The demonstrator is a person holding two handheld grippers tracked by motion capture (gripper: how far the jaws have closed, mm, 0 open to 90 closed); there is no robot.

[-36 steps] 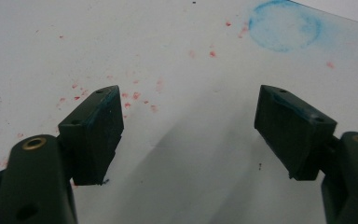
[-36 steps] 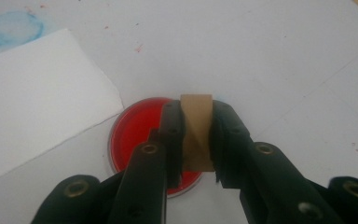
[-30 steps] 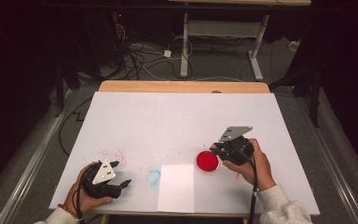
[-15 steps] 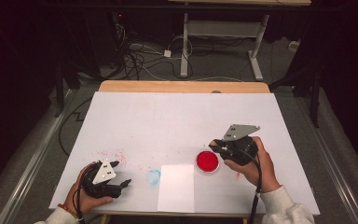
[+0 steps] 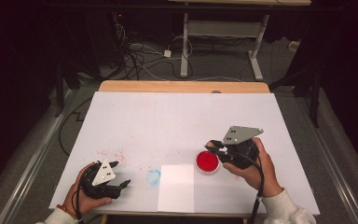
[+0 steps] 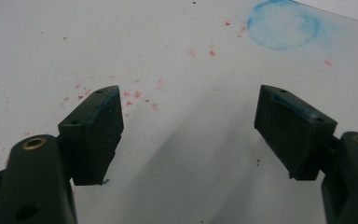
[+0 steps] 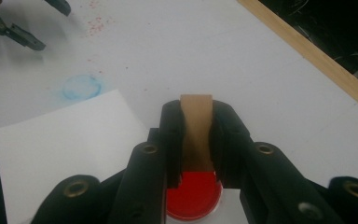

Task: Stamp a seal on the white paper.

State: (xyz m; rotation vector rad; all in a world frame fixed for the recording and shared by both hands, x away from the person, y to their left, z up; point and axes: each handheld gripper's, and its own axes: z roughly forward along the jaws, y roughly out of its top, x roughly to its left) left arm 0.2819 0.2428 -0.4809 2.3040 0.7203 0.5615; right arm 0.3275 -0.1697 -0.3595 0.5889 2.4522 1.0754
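My right gripper (image 5: 213, 146) is shut on a small tan wooden piece (image 7: 196, 125), which stands upright between the jaws with its top poking out. It hangs just above a round red ink dish (image 5: 208, 162), whose rim (image 7: 193, 198) lies below the jaws in the right gripper view. A white paper sheet (image 5: 176, 186) lies left of the dish near the front edge. My left gripper (image 5: 122, 173) rests at the table's front left corner, open, with nothing between its pads (image 6: 98, 126).
A blue ring stain (image 5: 153, 176) marks the white table cover left of the paper, and is also seen as the blue ring (image 6: 282, 27). Red specks (image 5: 113, 154) scatter near the left gripper. The table's wooden far edge (image 5: 182, 87) borders dark floor with cables.
My right gripper has lifted and drifted to the right, away from the red dish, carrying the wooden piece. The left gripper has stayed put.
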